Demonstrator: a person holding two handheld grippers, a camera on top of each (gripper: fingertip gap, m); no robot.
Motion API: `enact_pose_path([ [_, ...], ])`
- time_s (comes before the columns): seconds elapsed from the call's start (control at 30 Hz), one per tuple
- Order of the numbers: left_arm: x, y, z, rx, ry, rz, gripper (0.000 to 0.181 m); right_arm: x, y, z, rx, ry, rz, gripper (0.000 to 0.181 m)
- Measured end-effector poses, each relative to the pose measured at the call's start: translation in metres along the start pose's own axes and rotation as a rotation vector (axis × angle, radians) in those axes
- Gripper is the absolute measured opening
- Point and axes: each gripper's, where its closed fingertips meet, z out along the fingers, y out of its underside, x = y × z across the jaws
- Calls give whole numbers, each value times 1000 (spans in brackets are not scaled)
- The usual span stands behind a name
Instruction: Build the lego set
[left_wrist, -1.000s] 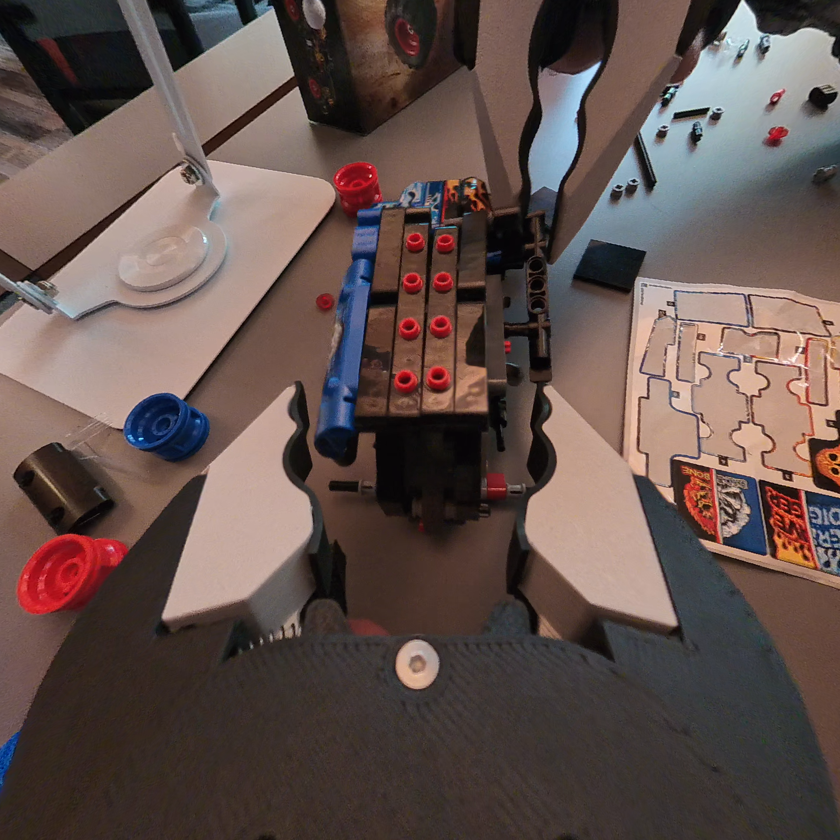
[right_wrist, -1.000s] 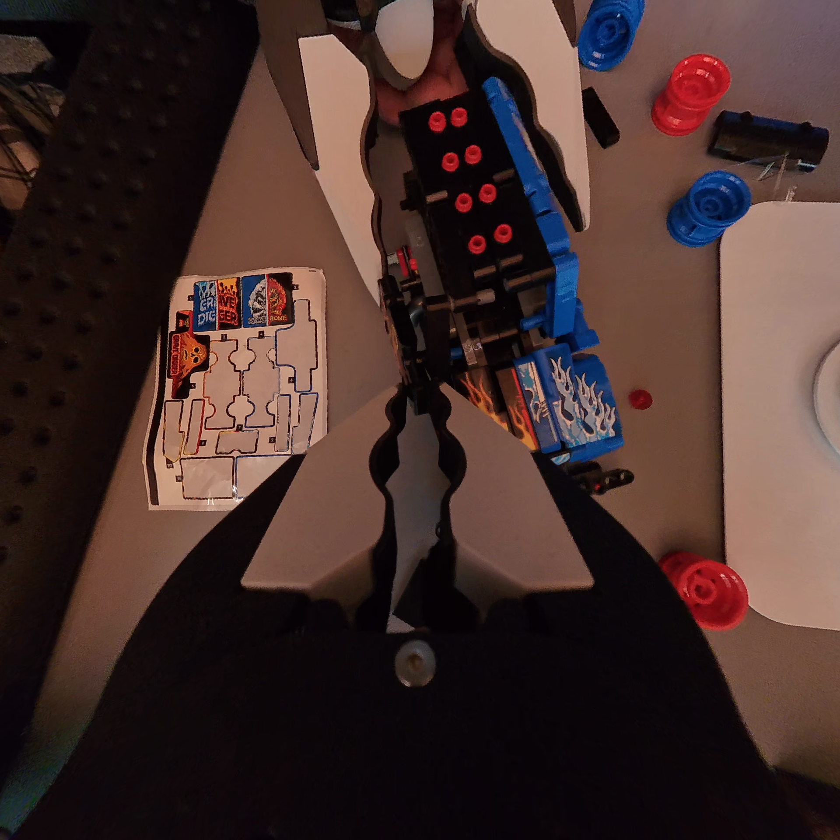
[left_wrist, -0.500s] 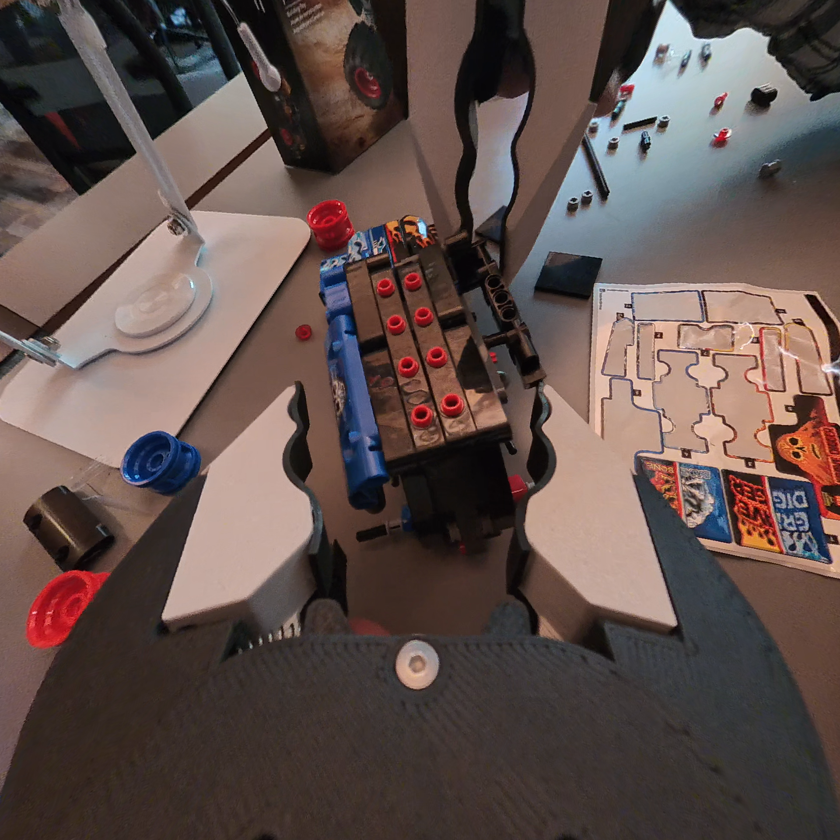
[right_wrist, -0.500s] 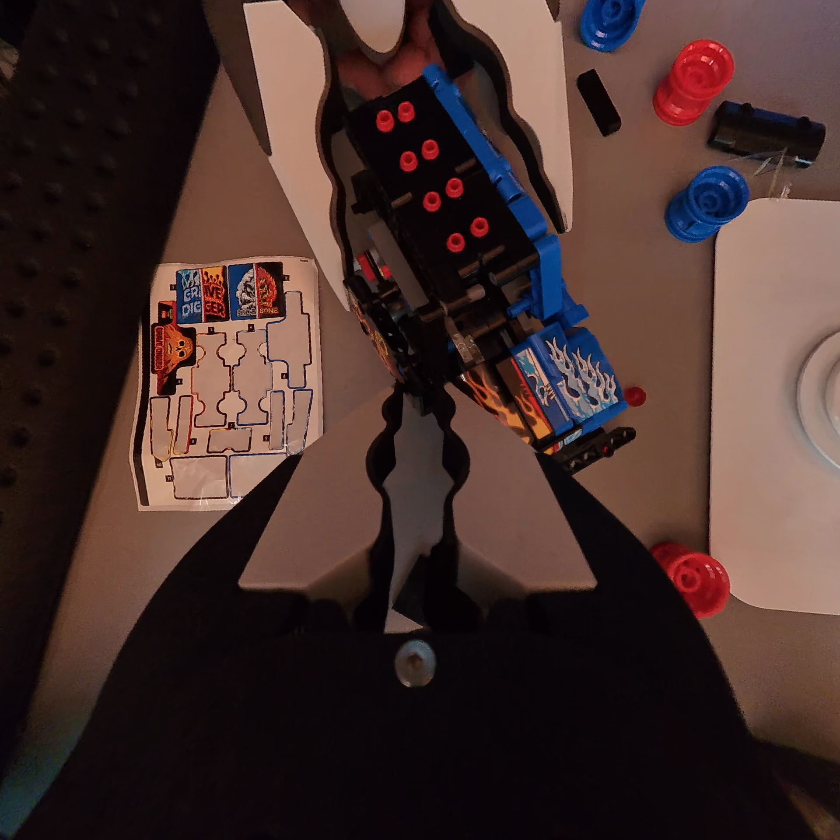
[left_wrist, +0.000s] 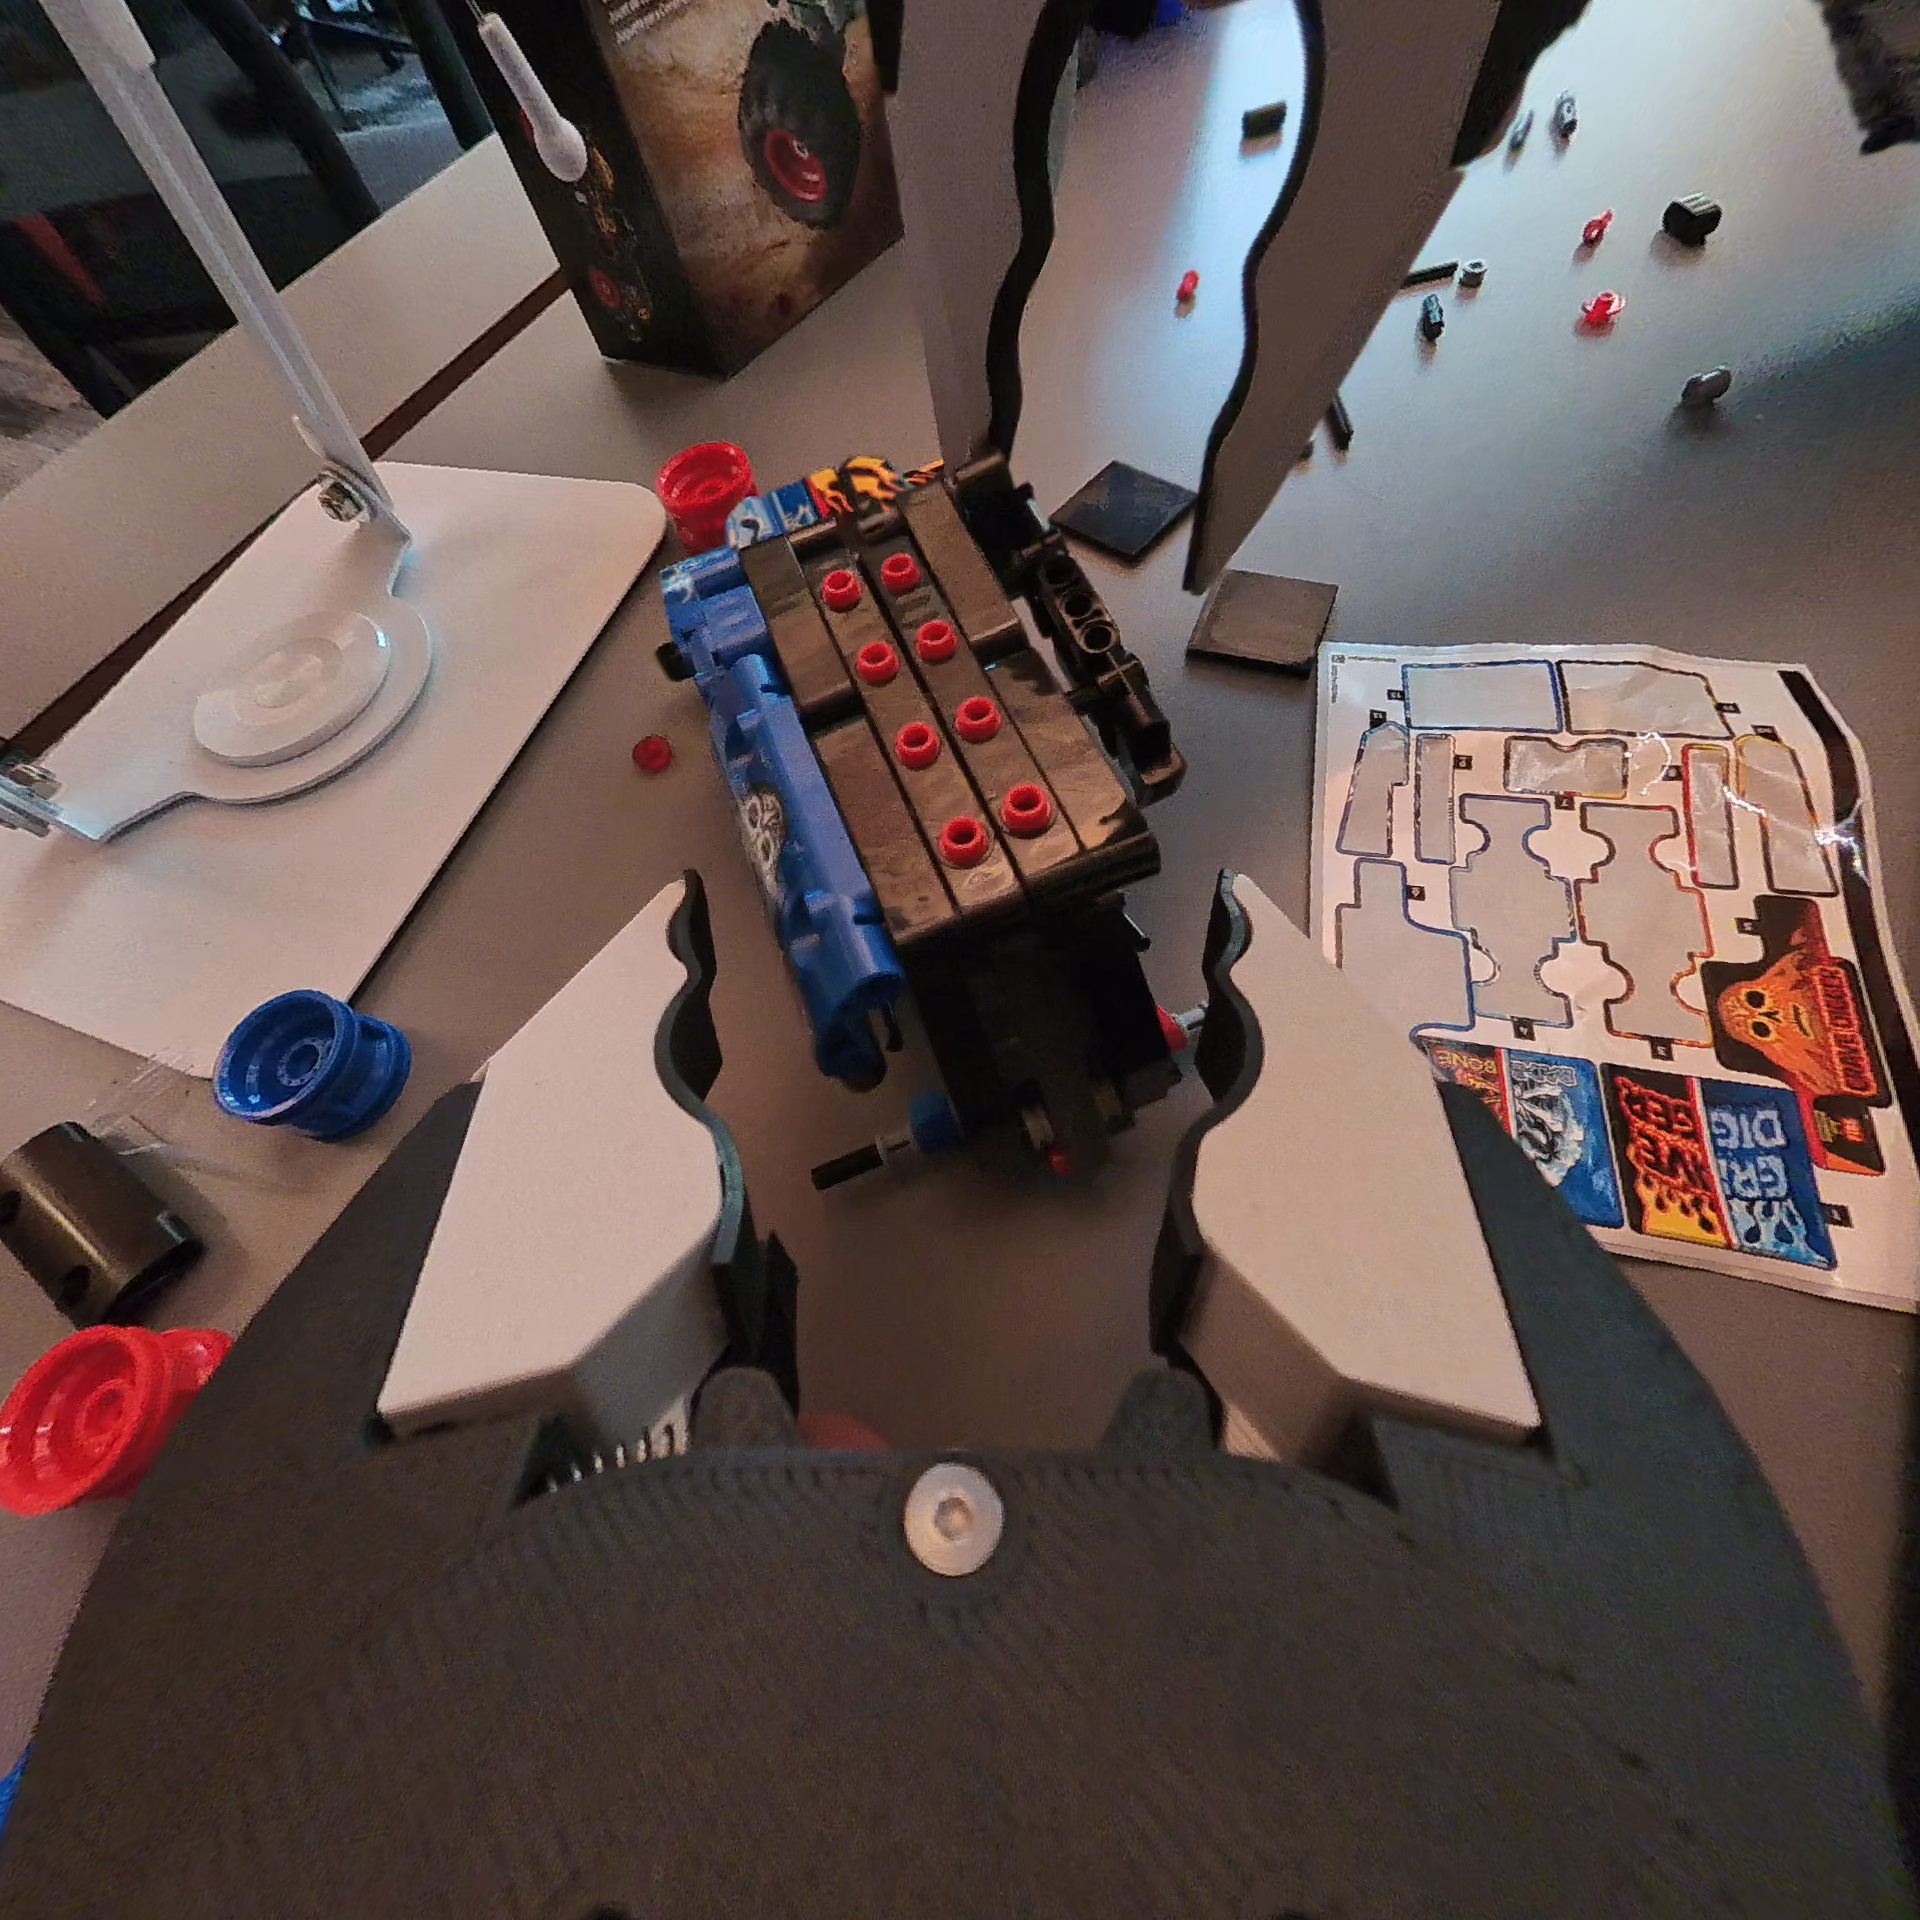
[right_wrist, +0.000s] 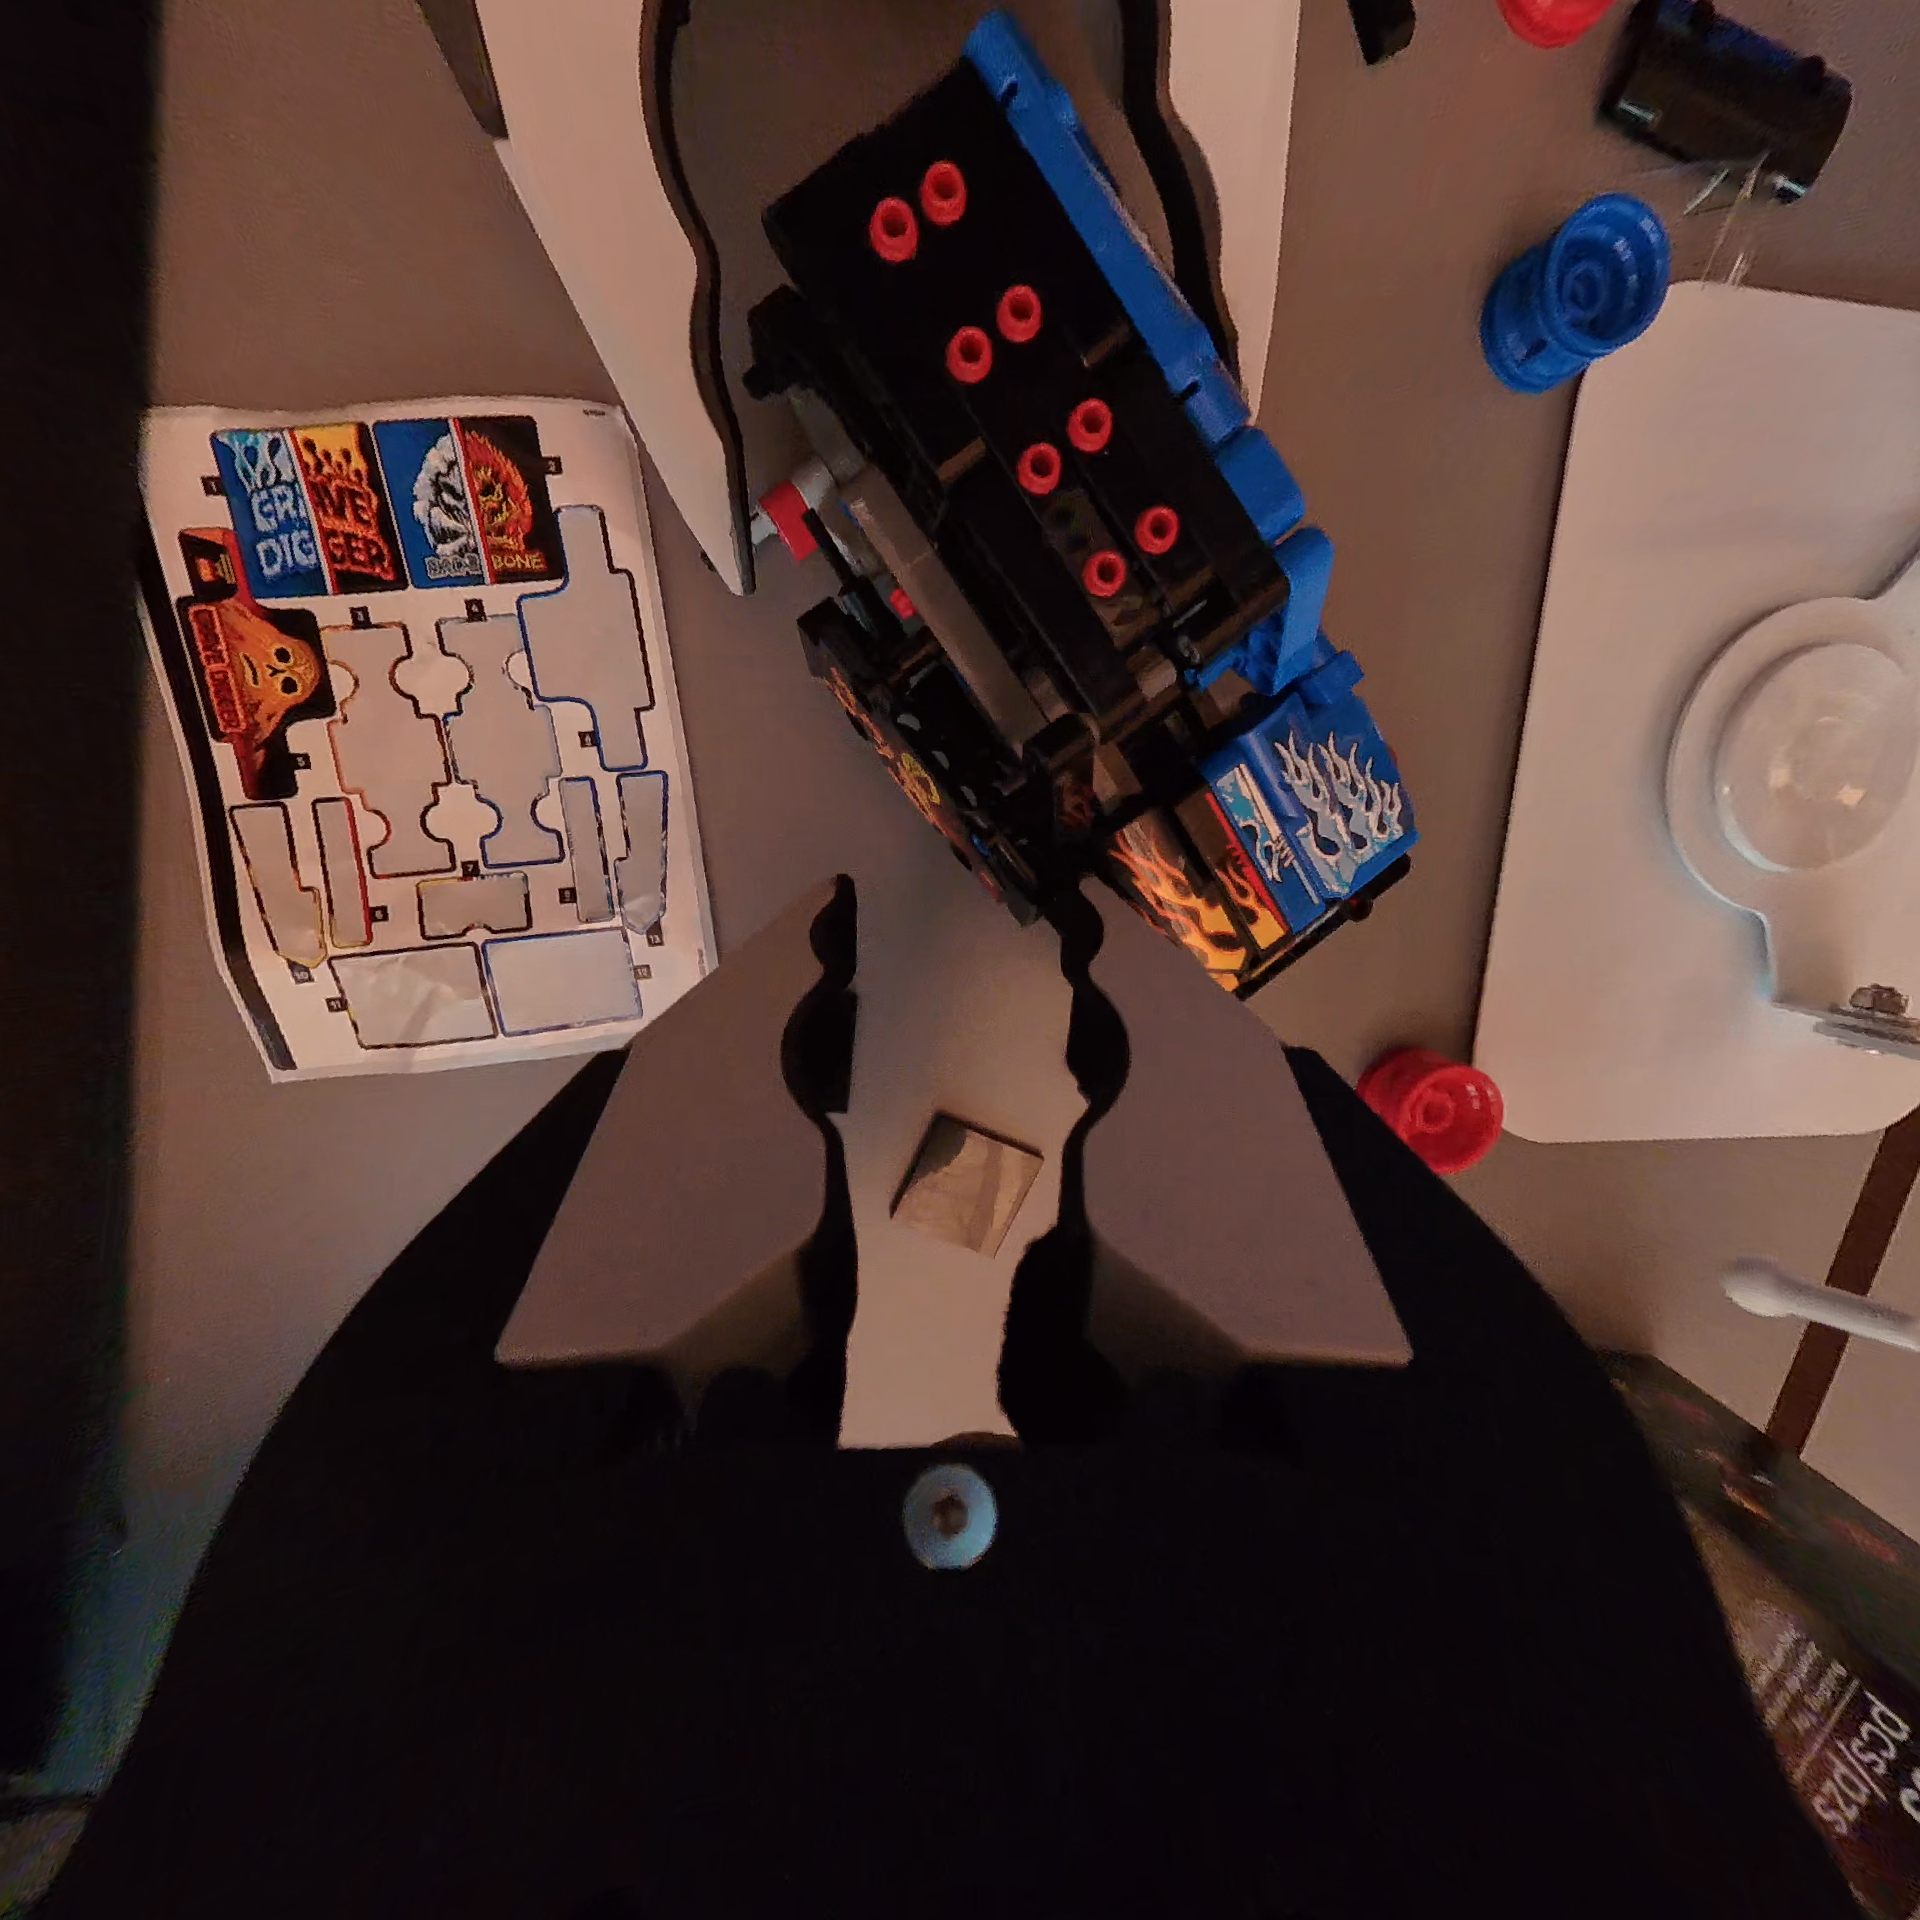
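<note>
The partly built lego truck (left_wrist: 935, 748) lies on the grey table, black with red studs on top, a blue side and flame-printed front; it also shows in the right wrist view (right_wrist: 1049, 499). My left gripper (left_wrist: 956, 904) is open, its fingers standing either side of the truck's rear end without clamping it. My right gripper (right_wrist: 961, 904) is open and empty just off the truck's front corner, over a dark square tile (right_wrist: 966, 1184). It also shows in the left wrist view (left_wrist: 1091, 520), jaws apart.
A sticker sheet (left_wrist: 1600, 935) lies right of the truck. A blue wheel hub (left_wrist: 312, 1060), red hubs (left_wrist: 83, 1413) (left_wrist: 707, 488), a black cylinder (left_wrist: 83, 1236) and a white lamp base (left_wrist: 291, 707) are left. The set's box (left_wrist: 727, 156) stands behind. Small parts (left_wrist: 1590, 301) lie far right. There is about 7 cm between the tips of the two grippers. About 10 cm separates my left fingertips from the blue wheel hub (left_wrist: 312, 1060). My right wrist view (right_wrist: 1570, 277) looks at it from another angle.
My right gripper was shut on the truck's black front corner; it has opened, let go and drawn back. The truck turned a little on the table. My left gripper stayed open.
</note>
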Motion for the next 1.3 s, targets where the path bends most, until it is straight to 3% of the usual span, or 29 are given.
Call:
enact_pose_path([
  [0.17, -5, -3, 0, 16, -29, 0, 93, 3, -1, 3, 20, -1, 21, 30],
  [0.33, -5, -1, 1, 4, -34, 11, 92, 1, 7, -7, 2, -22, 56, 46],
  [0.43, -5, 0, 2, 4, -39, 20, 88, 8, 16, -13, -28, 13, 68, 45],
  [0.57, -5, -5, 0, 25, -44, 25, 81, -6, -5, -27, 52, 16, -60, 17],
  [0.73, -4, -6, 1, 36, -29, 2, 76, -8, -29, -9, 130, 91, -211, 14],
  [1.13, -7, -5, 3, 47, -22, -46, 70, -1, -32, 7, 195, 151, -320, 9],
  [1.3, -6, -6, 4, 44, -19, -64, 79, 2, -35, 9, 200, 203, -364, 8],
])
